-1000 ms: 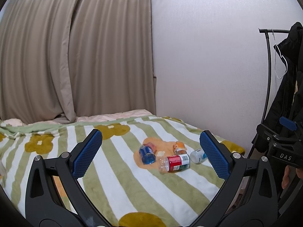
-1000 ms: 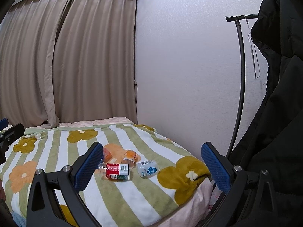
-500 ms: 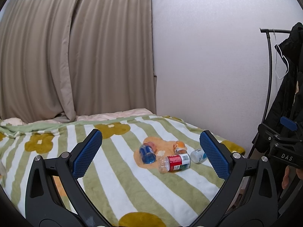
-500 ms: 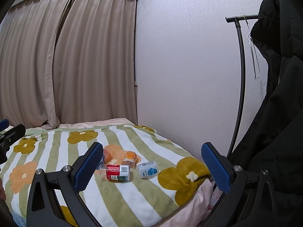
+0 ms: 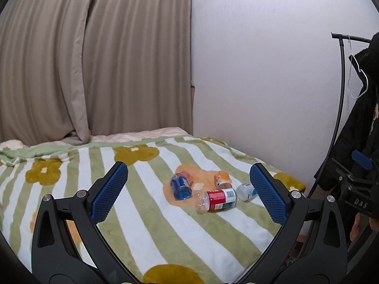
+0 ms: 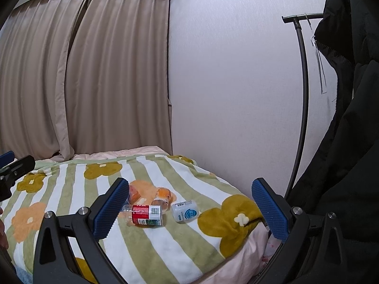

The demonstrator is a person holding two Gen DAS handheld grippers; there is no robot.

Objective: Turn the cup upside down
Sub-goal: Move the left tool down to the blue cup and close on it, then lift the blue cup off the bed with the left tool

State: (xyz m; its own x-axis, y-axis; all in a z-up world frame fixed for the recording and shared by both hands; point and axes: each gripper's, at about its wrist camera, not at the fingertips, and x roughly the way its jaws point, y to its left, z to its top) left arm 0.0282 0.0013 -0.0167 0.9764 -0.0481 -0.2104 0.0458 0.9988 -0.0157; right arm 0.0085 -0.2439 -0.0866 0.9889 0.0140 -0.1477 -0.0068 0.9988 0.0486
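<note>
Several small containers lie on their sides on a striped flower blanket (image 5: 146,232). A blue cup (image 5: 180,186) lies with a red cup (image 5: 186,175) behind it. A clear bottle with a red label (image 5: 216,200), an orange one (image 5: 221,179) and a white one (image 5: 246,191) lie beside them. In the right wrist view the red-label bottle (image 6: 145,215), orange bottle (image 6: 162,195) and white bottle (image 6: 186,210) show; the blue cup is hidden behind my left finger. My left gripper (image 5: 189,191) and right gripper (image 6: 189,210) are open and empty, well short of the objects.
The bed stands against a white wall (image 5: 260,71) with beige curtains (image 5: 94,59) at its head. A coat rack (image 6: 304,94) with a black coat (image 6: 350,142) stands off the bed's right side. The blanket's near edge (image 6: 236,255) drops off to the right.
Both views have shifted very slightly. The objects have not moved and both grippers stay open.
</note>
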